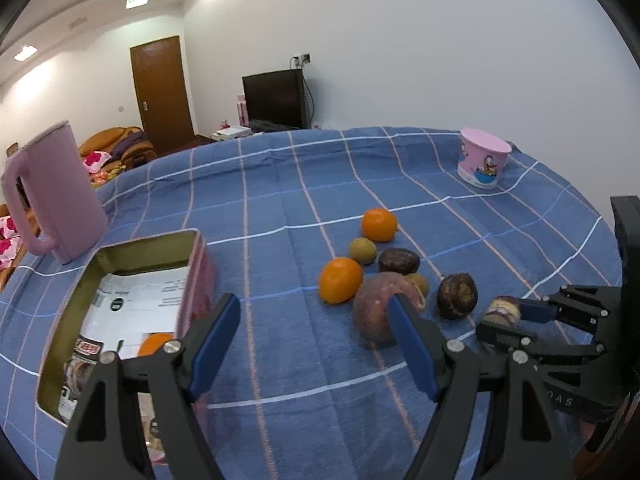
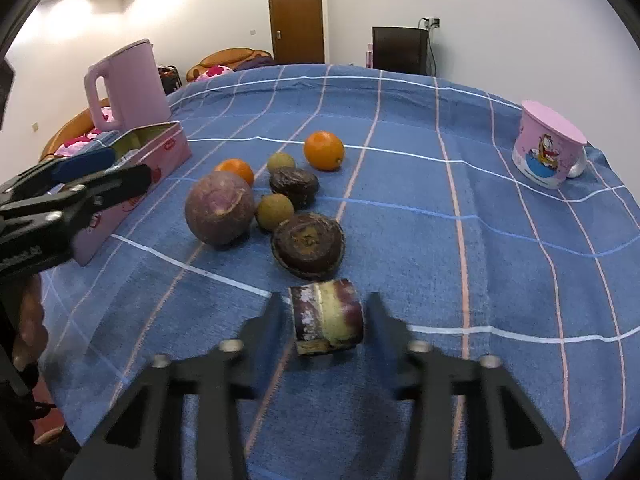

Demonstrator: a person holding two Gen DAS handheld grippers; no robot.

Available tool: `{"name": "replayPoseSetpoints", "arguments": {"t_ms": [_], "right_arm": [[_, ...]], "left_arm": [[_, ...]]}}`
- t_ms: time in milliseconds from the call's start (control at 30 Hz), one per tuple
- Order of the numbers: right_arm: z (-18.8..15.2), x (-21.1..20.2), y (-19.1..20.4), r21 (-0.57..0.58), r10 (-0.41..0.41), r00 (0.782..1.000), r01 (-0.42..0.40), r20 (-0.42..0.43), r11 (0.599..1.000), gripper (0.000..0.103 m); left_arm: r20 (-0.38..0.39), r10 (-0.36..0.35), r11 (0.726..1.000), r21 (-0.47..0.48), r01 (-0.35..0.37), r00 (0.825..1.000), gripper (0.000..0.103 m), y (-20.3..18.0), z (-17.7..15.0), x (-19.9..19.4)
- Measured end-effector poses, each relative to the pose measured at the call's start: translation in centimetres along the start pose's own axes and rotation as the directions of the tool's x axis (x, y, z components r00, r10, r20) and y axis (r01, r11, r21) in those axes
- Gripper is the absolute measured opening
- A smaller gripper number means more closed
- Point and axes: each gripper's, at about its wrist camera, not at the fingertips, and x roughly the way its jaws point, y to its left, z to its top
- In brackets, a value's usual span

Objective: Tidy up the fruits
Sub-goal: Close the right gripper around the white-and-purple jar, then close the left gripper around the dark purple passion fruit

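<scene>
Right wrist view: right gripper (image 2: pixel 326 316) fingers pinching cut fruit piece (image 2: pixel 327 317) (long axis crosswise).
Tin (image 1: pixel 192 280): to its left, nearer left gripper (image 1: pixel 316 344), fingers spread, empty.

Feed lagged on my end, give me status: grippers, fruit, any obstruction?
Right gripper shut on sugarcane piece. Left gripper open, empty. Pink tin holds one orange. Loose fruit lies between.

Clustered on blue checked cloth: two oranges (image 2: pixel 324 150), two small greenish-brown fruits (image 2: pixel 275 211), two dark wrinkled fruits (image 2: pixel 308 245), one large purplish round fruit (image 2: pixel 219 208). Short purple-and-cream cut piece (image 2: pixel 327 317) lying nearest. One orange inside pink tin (image 1: pixel 120 312).
</scene>
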Motion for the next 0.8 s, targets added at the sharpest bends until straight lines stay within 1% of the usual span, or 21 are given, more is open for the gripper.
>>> {"name": "replayPoseSetpoints", "arguments": {"t_ms": [167,267,333,433,500,567,667,800], "right_arm": [[0.8,-1.0,-0.7,0.051,-0.004,0.998,0.001,0.066,0.999,0.032],[1.5,-1.4,-0.9,0.071,-0.051,0.994,0.044,0.101,0.997,0.032],[2.0,-1.4,-1.1,0.091,-0.057,0.992,0.047,0.111,0.995,0.032],[3.0,-1.3,-1.1,0.099,-0.105,0.986,0.092,0.132,0.991,0.032],[3.4,-1.0,-1.2,0.107,-0.110,0.985,0.097,0.133,0.990,0.032],[3.9,-0.6,-1.2,0.108,-0.134,0.981,0.119,0.137,0.987,0.032],[4.3,0.0,-1.3,0.122,-0.133,0.982,0.117,0.134,0.986,0.032],[4.3,0.6,-1.0,0.127,-0.139,0.982,0.122,0.131,0.984,0.032]], "left_arm": [[-0.006,-0.014,1.000,0.002,0.014,1.000,0.079,-0.7,0.3,0.3],[-0.008,-0.024,1.000,0.000,0.024,1.000,0.079,-1.2,0.5,0.5],[-0.013,-0.033,0.999,0.004,0.033,0.999,0.079,-1.6,0.5,0.8],[-0.030,-0.040,0.999,0.009,0.040,0.999,0.079,-2.1,0.4,1.6],[-0.045,-0.043,0.999,0.012,0.043,0.998,0.079,-2.3,0.5,2.3],[-0.060,-0.043,0.999,0.012,0.043,0.997,0.079,-2.3,0.5,2.9],[-0.077,-0.054,0.998,0.009,0.055,0.996,0.079,-2.2,0.6,3.5],[-0.078,-0.069,0.997,0.018,0.070,0.995,0.079,-2.5,0.5,3.8]]}}
